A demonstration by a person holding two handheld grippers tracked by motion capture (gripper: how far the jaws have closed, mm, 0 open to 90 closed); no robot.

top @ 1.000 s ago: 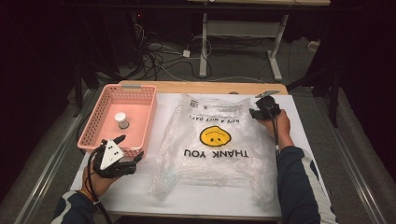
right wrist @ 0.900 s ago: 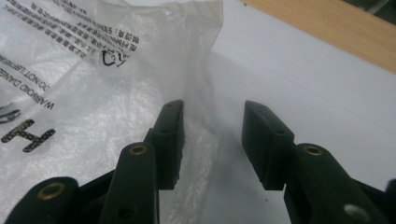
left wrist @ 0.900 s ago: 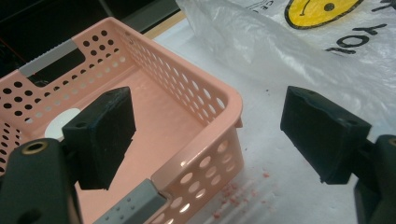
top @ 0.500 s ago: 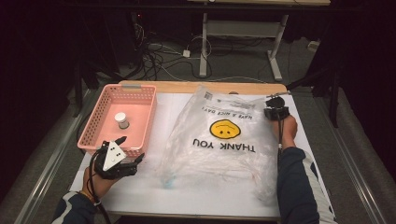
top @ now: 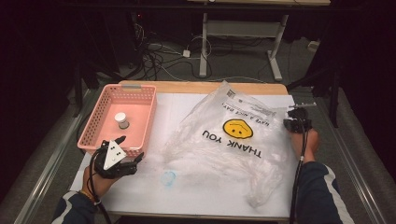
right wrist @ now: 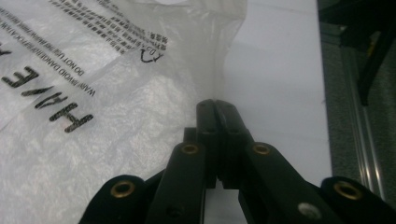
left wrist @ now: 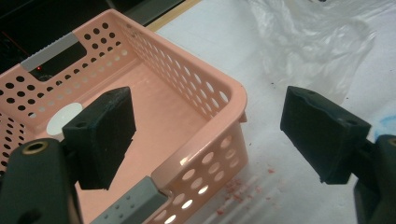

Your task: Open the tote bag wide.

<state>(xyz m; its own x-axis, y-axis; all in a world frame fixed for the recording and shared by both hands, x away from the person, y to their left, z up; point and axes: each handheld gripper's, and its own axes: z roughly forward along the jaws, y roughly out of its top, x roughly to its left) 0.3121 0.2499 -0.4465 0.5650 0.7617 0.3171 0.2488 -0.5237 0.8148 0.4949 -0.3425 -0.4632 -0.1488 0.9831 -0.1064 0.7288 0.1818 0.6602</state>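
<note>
Right gripper (right wrist: 215, 106) fingers clenched on plastic bag (top: 233, 135) edge; left gripper (left wrist: 210, 135) fingers spread wide beside pink basket (left wrist: 224, 93).

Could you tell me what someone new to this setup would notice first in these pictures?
Most likely the crumpled clear plastic bag with a yellow smiley face and THANK YOU print, spread over the middle of the white table. The right gripper, jaws shut, pinches its right edge. At the left stands a pink perforated plastic basket holding a small white-capped jar, with the open left gripper at its near corner.
</note>
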